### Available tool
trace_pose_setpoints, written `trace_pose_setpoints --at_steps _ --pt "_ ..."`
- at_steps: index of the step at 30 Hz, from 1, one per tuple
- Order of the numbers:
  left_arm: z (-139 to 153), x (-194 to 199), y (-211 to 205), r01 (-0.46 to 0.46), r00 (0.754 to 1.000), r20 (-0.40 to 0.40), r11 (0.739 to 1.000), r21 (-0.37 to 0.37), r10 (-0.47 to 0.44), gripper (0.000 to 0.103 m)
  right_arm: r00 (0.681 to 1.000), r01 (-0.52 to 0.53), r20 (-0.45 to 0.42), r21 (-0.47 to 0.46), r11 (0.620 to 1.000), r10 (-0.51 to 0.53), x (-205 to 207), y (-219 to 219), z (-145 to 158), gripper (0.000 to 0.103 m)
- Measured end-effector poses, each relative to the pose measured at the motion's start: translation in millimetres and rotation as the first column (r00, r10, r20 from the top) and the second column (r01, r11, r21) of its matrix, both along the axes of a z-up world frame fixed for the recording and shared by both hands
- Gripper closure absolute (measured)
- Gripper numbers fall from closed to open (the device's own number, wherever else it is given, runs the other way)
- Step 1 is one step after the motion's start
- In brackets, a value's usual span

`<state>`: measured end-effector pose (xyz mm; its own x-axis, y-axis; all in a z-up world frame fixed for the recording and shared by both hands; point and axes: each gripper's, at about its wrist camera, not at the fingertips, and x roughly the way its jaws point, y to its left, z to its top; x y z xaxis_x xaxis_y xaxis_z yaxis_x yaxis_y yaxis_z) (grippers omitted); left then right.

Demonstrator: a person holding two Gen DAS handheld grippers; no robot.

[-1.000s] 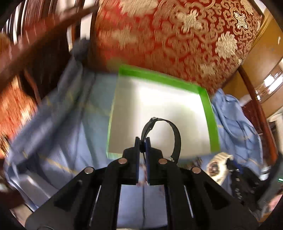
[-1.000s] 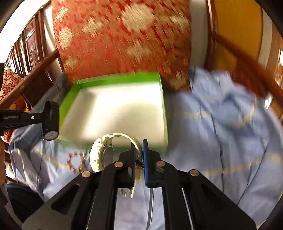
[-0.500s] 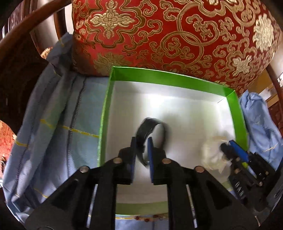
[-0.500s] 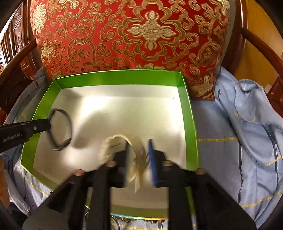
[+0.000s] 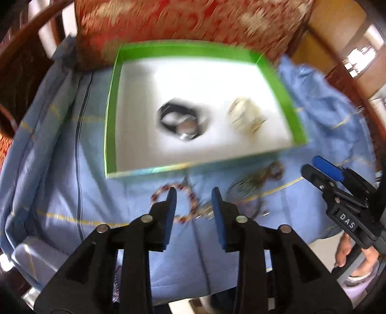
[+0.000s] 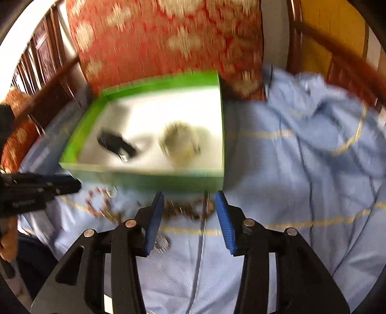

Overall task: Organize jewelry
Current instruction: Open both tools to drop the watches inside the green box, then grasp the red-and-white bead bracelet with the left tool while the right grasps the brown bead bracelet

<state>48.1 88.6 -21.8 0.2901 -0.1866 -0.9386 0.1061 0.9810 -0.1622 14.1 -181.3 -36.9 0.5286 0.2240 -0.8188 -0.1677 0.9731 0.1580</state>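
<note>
**Two watches in the box, beads on the cloth**

We saw both frames blurred. The green box [image 5: 109, 116] sat on the blue cloth [image 5: 55, 154] in front of the red cushion [image 5: 193, 21]. On its white floor lay the black watch [image 5: 179, 119] and, apart to its right, the cream watch [image 5: 246, 116]. Just outside the near wall lay a red bead bracelet [image 5: 185, 190] and a tangle of chains [image 5: 255, 178].

We held the left gripper [image 5: 193, 193] over the bracelet, its fingers spread and holding nothing. The right gripper [image 6: 189, 198] hovered above a brown bead strand [image 6: 188, 209], fingers [image 6: 223, 207] likewise spread apart and holding nothing.
</note>
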Motion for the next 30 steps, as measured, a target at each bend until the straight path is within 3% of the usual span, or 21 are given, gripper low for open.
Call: trace_pose_setpoints --at_steps 3,8,10,11,12,14,22,26,30 --pt "-13.7 4.4 11.9 -0.047 0.998 -0.050 0.999 0.025 0.048 0.064 0.999 0.018 -0.045 -0.012 1.000 -0.018 2.7 2.9 -21.9 0.062" --pt "-20.9 4.1 28.9 -0.096 0.992 -0.080 0.995 0.021 0.098 0.053 0.999 -0.012 -0.034 -0.167 0.986 0.007 14.9 25.3 -49.4 0.062" --pt "-27.0 5.6 36.8 -0.124 0.987 -0.101 0.992 0.023 0.126 0.053 0.998 -0.016 -0.056 -0.148 0.989 0.008 18.5 25.4 -58.6 0.062" --pt "-27.6 3.7 36.9 -0.131 0.985 -0.108 0.991 0.024 0.133 0.053 0.999 -0.012 -0.052 -0.141 0.990 0.004 17.3 25.0 -58.4 0.063" --pt "-31.5 4.8 39.4 -0.141 0.983 -0.118 0.990 0.027 0.143 0.053 0.998 -0.018 -0.062 -0.144 0.989 0.009 16.0 25.2 -58.1 0.074" --pt "-34.2 6.2 41.6 -0.150 0.980 -0.128 0.988 0.032 0.153 0.053 0.996 -0.049 -0.085 -0.131 0.990 0.038 10.8 24.9 -57.1 0.084" --pt "-42.4 8.5 46.3 -0.167 0.974 -0.148 0.984 0.057 0.174 0.048 0.992 -0.064 -0.115 -0.083 0.994 0.054 -23.9 -0.6 -40.7 0.084" --pt "-45.2 7.9 48.7 -0.169 0.973 -0.152 0.984 0.064 0.177 0.048 0.996 -0.031 -0.088 -0.083 0.996 0.024 -32.7 -10.4 -24.9 0.085" --pt "-49.1 11.1 41.8 -0.163 0.973 -0.153 0.984 0.076 0.173 0.047 0.998 -0.021 -0.069 -0.059 0.998 0.017 -26.3 -9.6 -22.0 0.077"
